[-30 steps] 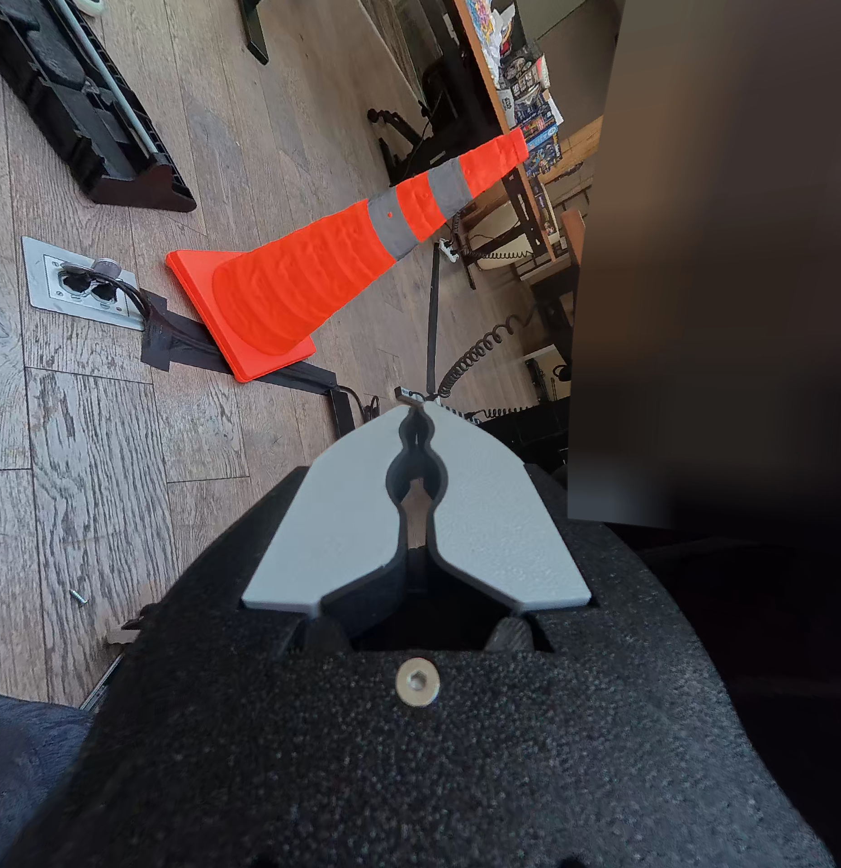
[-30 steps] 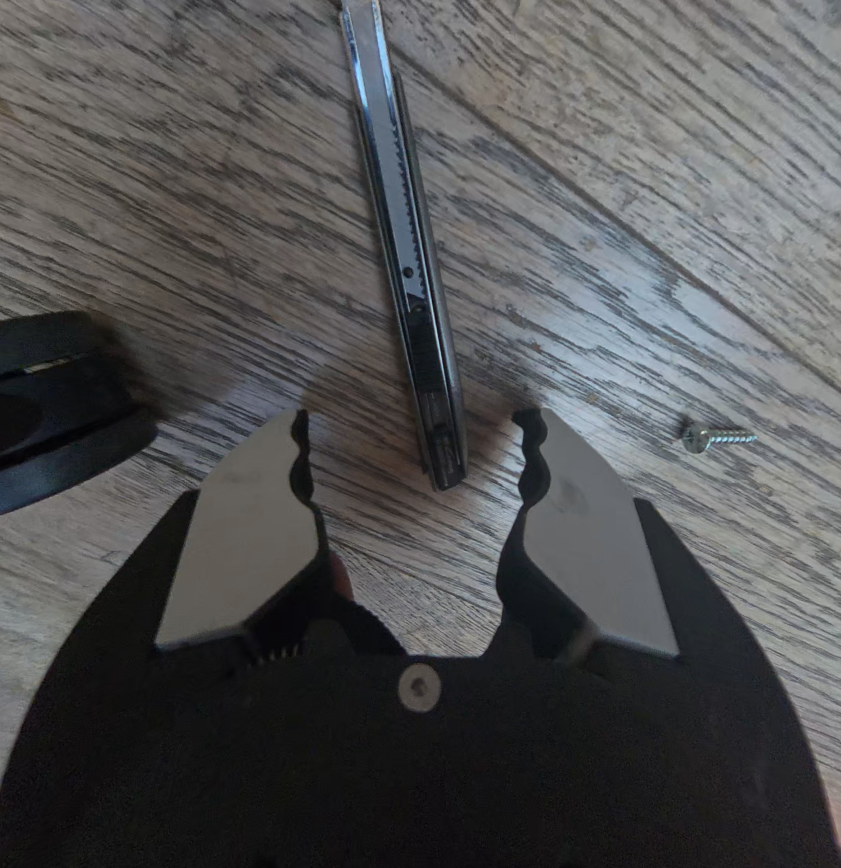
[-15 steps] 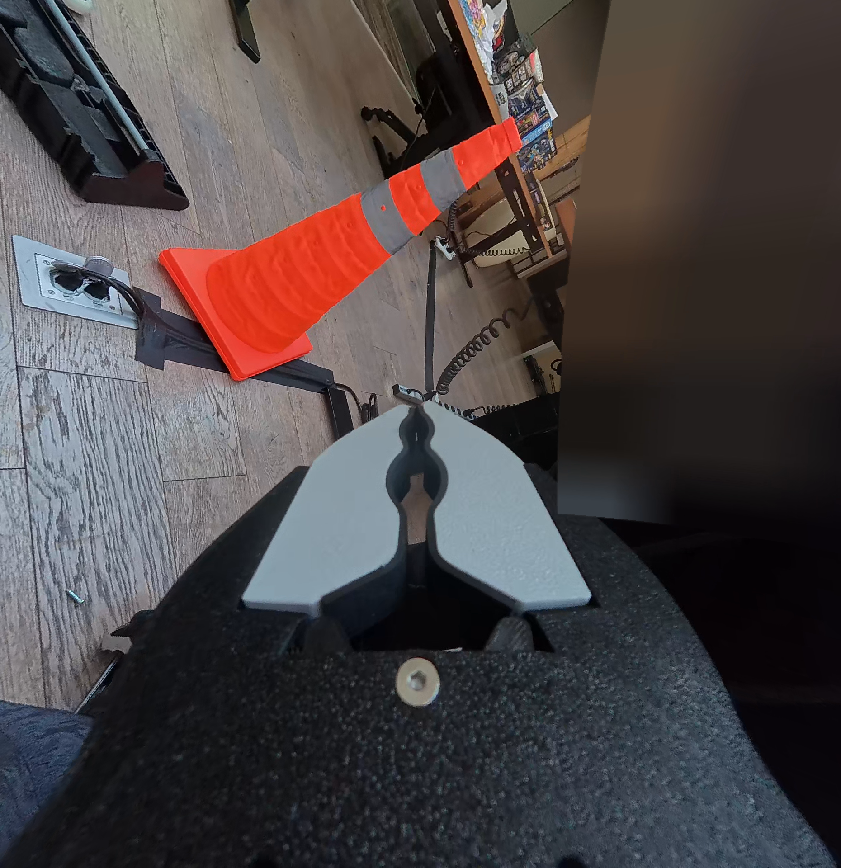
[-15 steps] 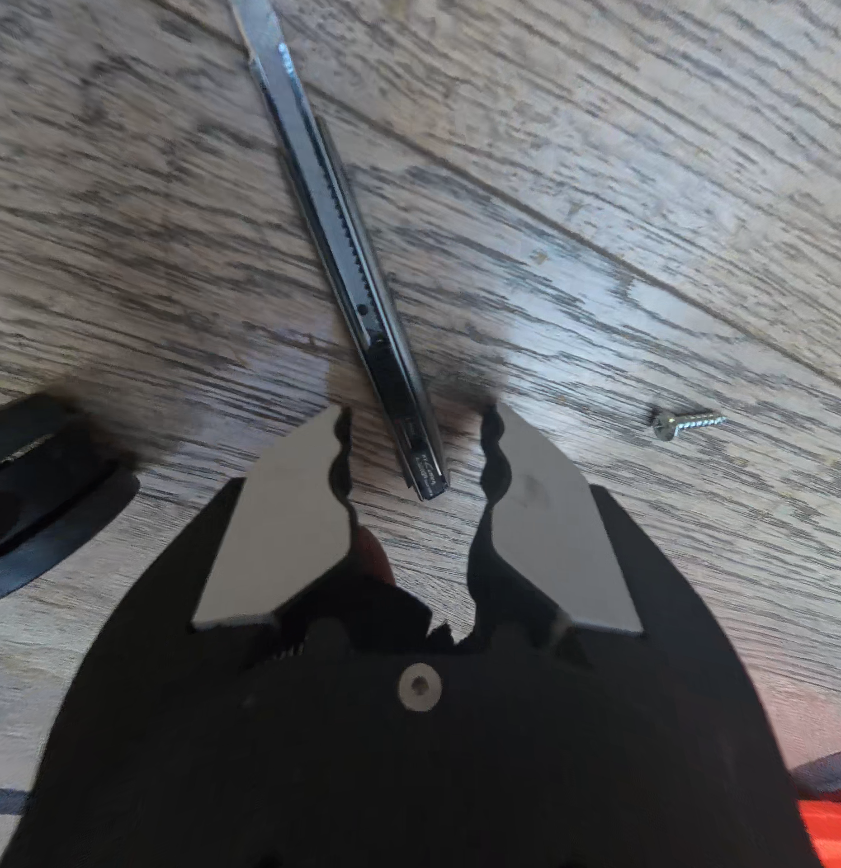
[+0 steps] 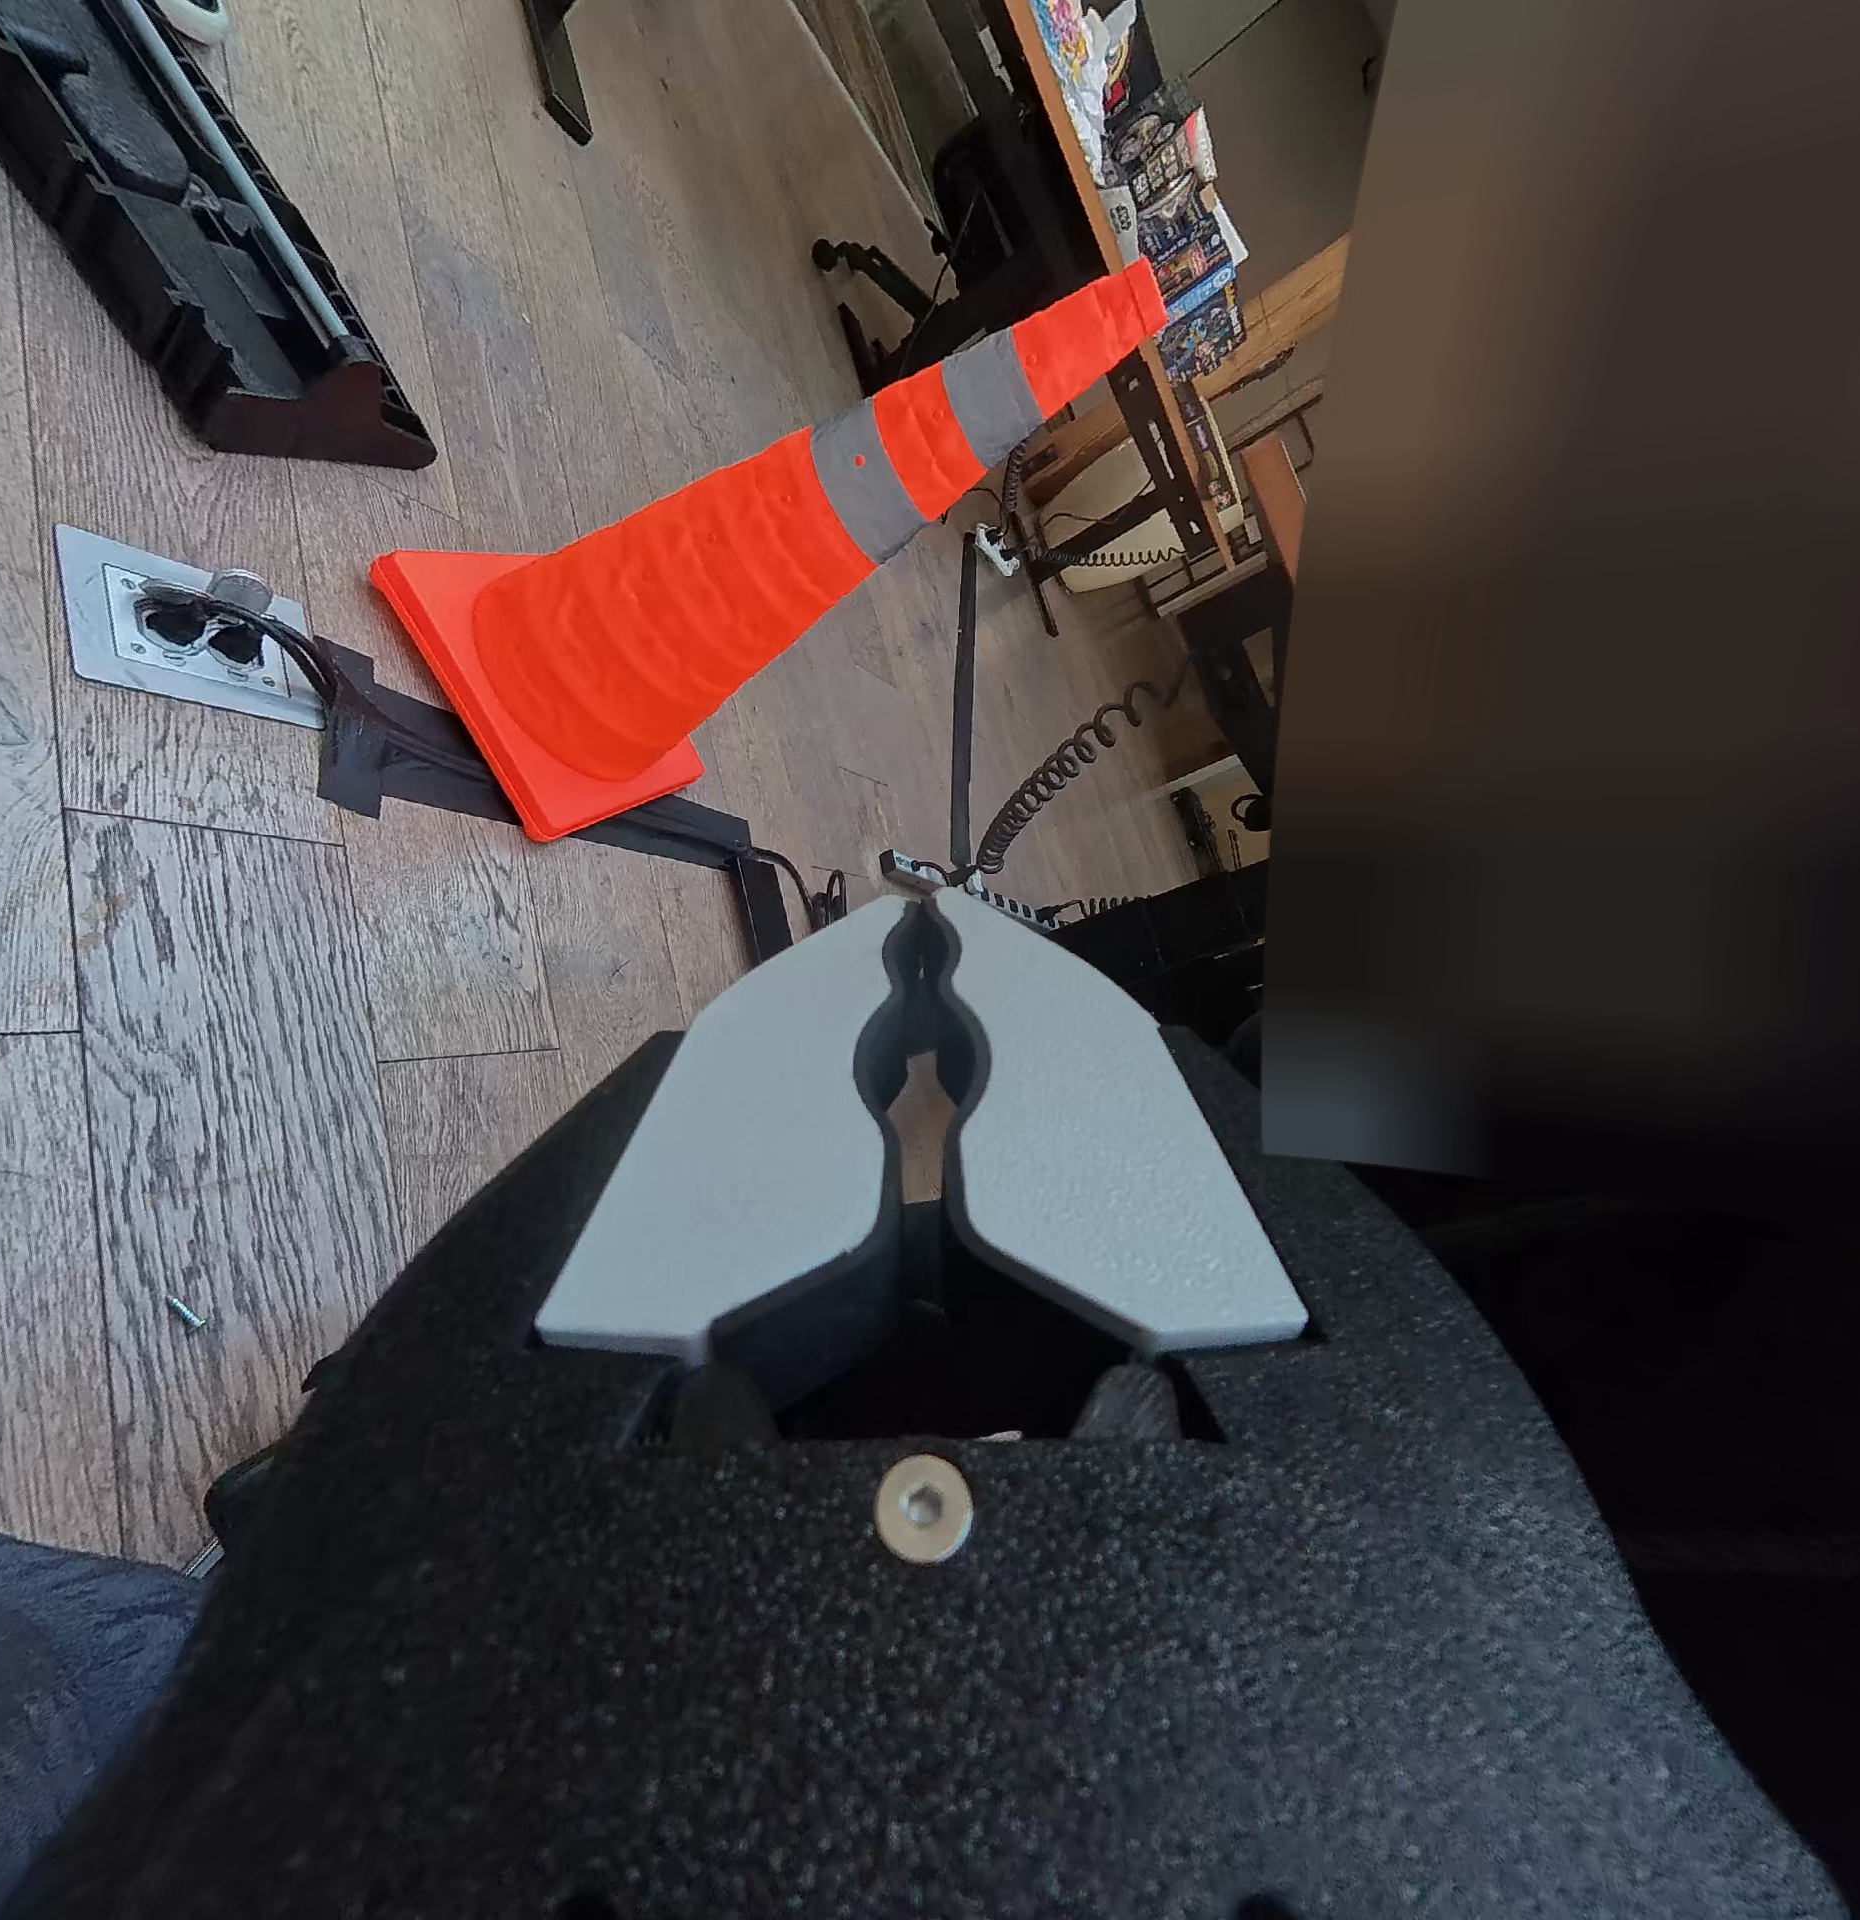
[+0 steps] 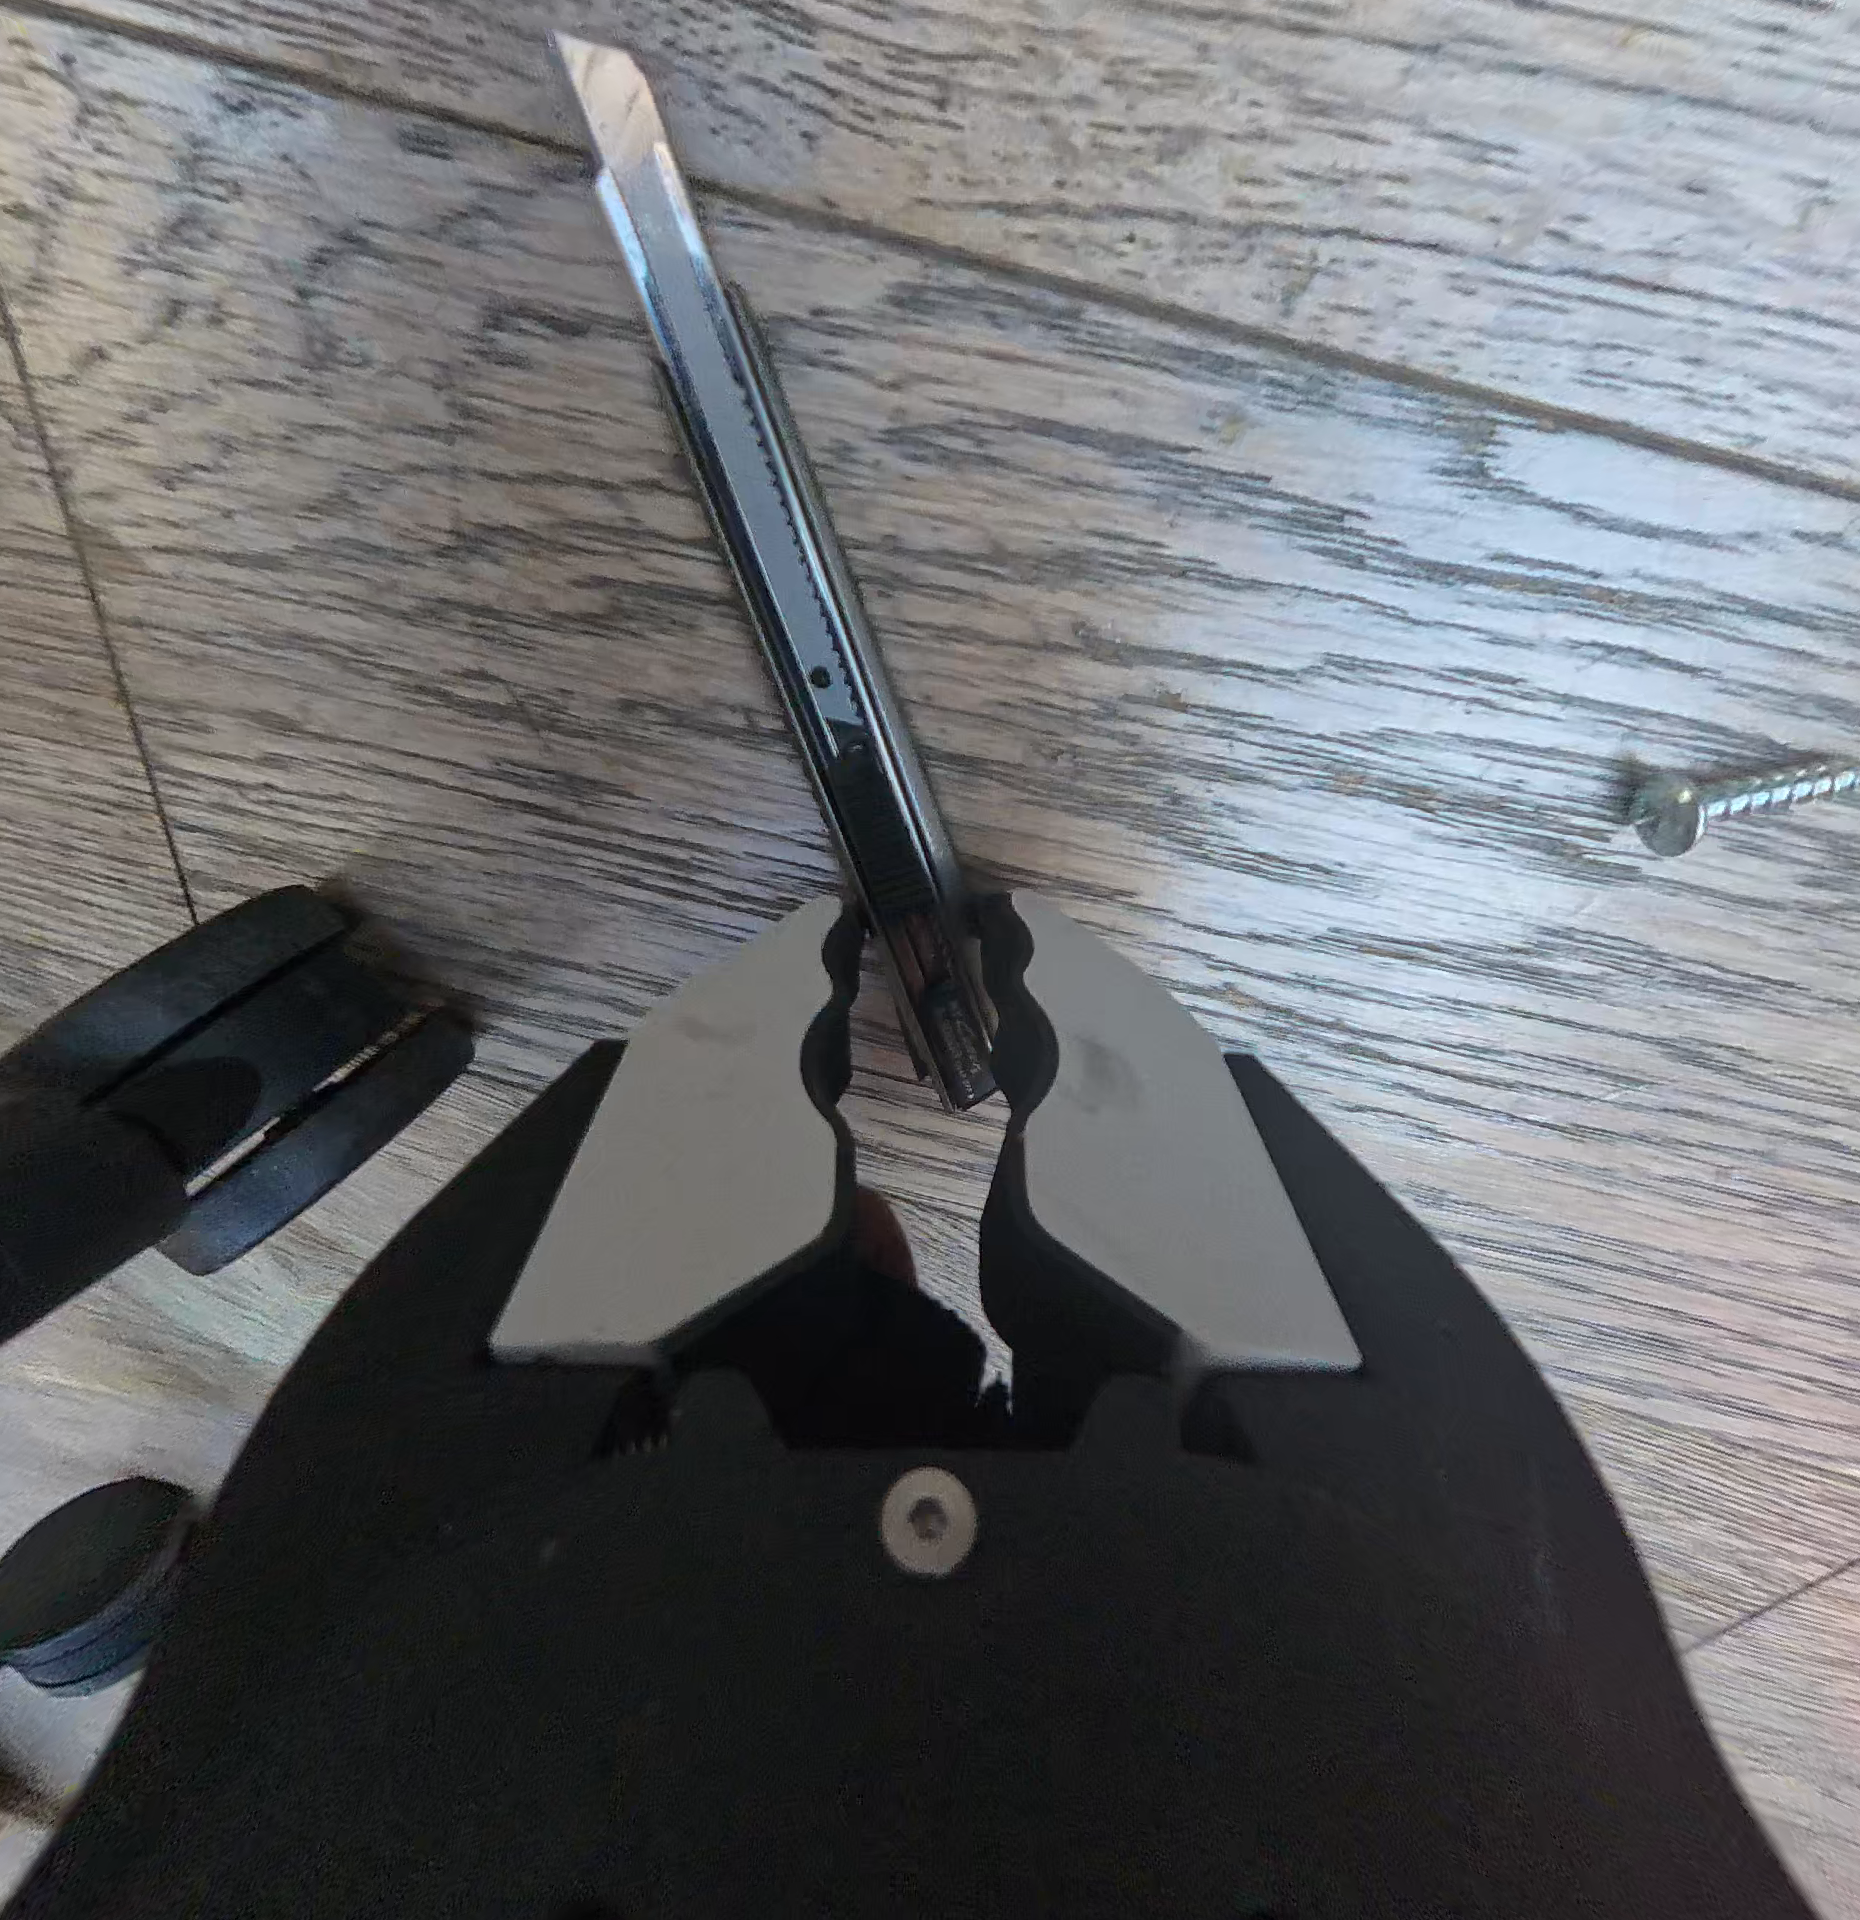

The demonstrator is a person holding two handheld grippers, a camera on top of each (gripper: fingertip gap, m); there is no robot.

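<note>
Starting with the left view: the left tool (image 5: 921, 909) hangs above the floor (image 5: 230, 1039), fingers pressed together on nothing, just as a second ago. The orange cone (image 5: 677, 623) stands far left of it, well apart.

Over to the right view, and here's the change! The right tool (image 6: 921, 920) had its jaws wide around the knife (image 6: 760, 499); now they've closed in, pinching the knife's near end from both sides. The knife lies on the floor, blade pointing far. A screw (image 6: 1736, 800) sits well apart on the right.
</note>
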